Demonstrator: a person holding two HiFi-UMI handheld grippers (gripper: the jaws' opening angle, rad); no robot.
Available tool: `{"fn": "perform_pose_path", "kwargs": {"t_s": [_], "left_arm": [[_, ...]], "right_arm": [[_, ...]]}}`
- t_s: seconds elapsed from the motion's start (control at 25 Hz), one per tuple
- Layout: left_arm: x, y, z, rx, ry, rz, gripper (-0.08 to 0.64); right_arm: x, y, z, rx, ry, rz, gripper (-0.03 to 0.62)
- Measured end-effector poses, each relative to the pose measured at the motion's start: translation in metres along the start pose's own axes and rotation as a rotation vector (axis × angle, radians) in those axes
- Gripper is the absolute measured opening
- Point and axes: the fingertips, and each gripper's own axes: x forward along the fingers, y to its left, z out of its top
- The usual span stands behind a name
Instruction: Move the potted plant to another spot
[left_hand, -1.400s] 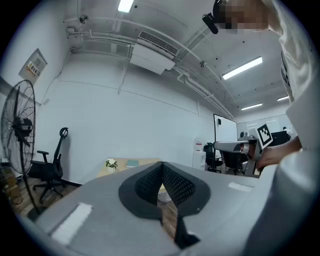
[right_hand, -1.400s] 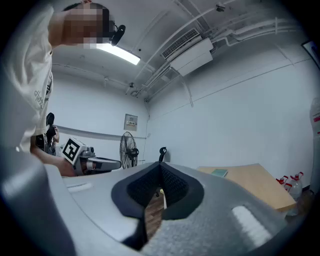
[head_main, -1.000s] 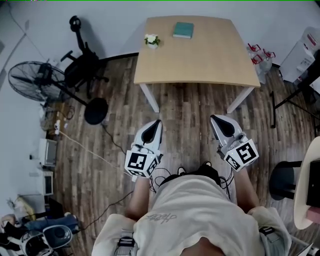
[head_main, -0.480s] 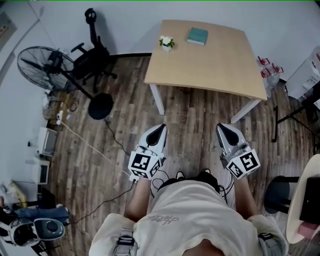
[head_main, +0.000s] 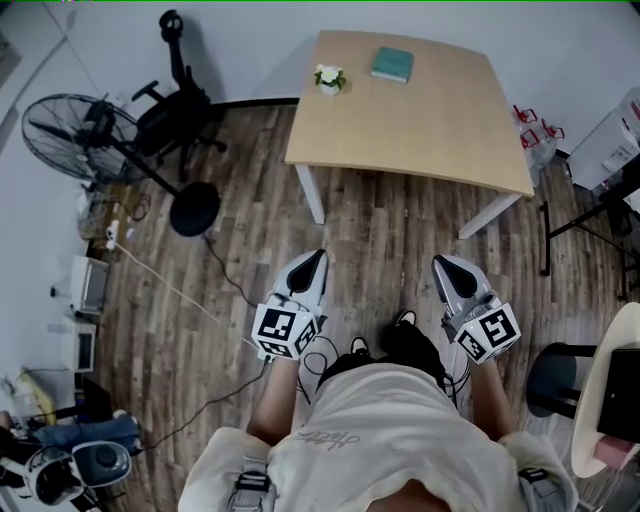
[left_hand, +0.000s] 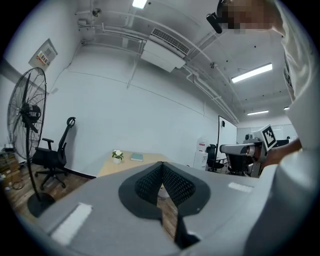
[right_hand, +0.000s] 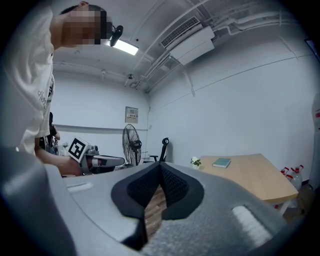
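Since the person stands well back from the work, both tools seem to be carried level and idle for the approach. The left gripper (head_main: 314, 258) has its jaws pressed together on nothing. The potted plant (head_main: 328, 78) stands well apart from either tool, a green book (head_main: 392, 65) near it, at the far left corner of the table (head_main: 430, 130). The right gripper (head_main: 444, 262) is likewise closed and empty. The pot is too small to make out, and the table's far legs are hidden under its top.

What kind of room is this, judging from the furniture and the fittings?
Probably an office or a workroom: a plain wooden table, a black office chair with a pedestal fan beside it, and strip lights on the ceiling.
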Motion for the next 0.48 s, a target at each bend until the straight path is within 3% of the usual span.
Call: {"fn": "perform_pose_path", "kwargs": {"t_s": [0.48], "left_arm": [[0.039,0.020,-0.011,-0.034,0.038,0.034,0.018]], "right_arm": [[0.040,-0.029,-0.022,0.000,0.071,0.037,0.002]]}}
